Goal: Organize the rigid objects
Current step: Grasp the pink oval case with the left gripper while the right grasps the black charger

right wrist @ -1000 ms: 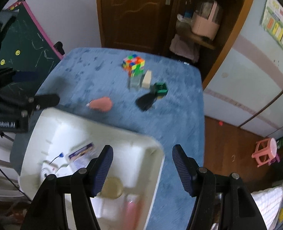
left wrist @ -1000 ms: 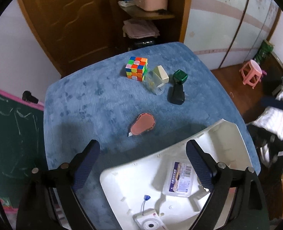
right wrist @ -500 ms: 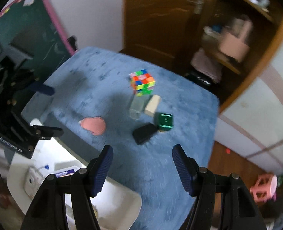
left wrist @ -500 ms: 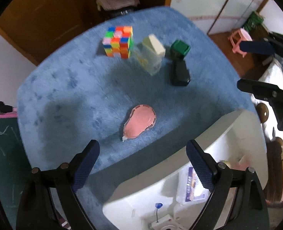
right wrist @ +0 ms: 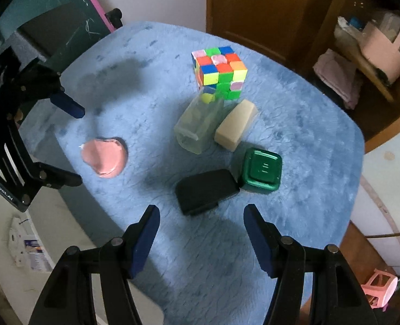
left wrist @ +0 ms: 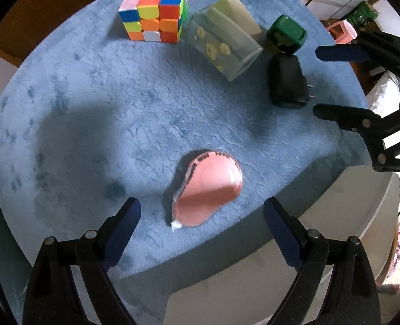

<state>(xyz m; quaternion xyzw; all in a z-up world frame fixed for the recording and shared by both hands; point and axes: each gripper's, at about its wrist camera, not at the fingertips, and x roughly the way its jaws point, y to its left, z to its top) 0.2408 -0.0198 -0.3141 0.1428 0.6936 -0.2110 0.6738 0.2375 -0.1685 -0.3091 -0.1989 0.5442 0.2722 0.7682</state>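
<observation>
**Both Grippers Empty Above the Scattered Objects**

Overhead, the left gripper (left wrist: 201, 223) pointed almost straight down at the blue-covered desk (left wrist: 91, 113). Its fingers (left wrist: 121, 226) were spread wide and released, with nothing between them. The pink teardrop-shaped tape dispenser (left wrist: 209, 189) lay flat on the desk just ahead of the fingertips, roughly centred on the gap between them and not touched by either finger.

Farther ahead of the left fingers sat the remaining objects. The colour cube (left wrist: 155, 10) stood ahead and slightly left. The clear plastic box (left wrist: 224, 44) lay on its side just right of the cube, with the cream block (left wrist: 240, 12) touching it on the far side. The black charger (left wrist: 288, 82) lay ahead and right, with the green square container (left wrist: 286, 33) touching its far end.

The right gripper (right wrist: 201, 237) was tilted steeply downward. Its fingers (right wrist: 145, 237) stood partly apart and released, holding nothing. The black charger lay just ahead of the gap between them, not contacted by them. The green container sat just ahead and right of the charger.

A white bin (left wrist: 321, 230) sat at the near edge of the desk, behind and to the right of the left fingers.
</observation>
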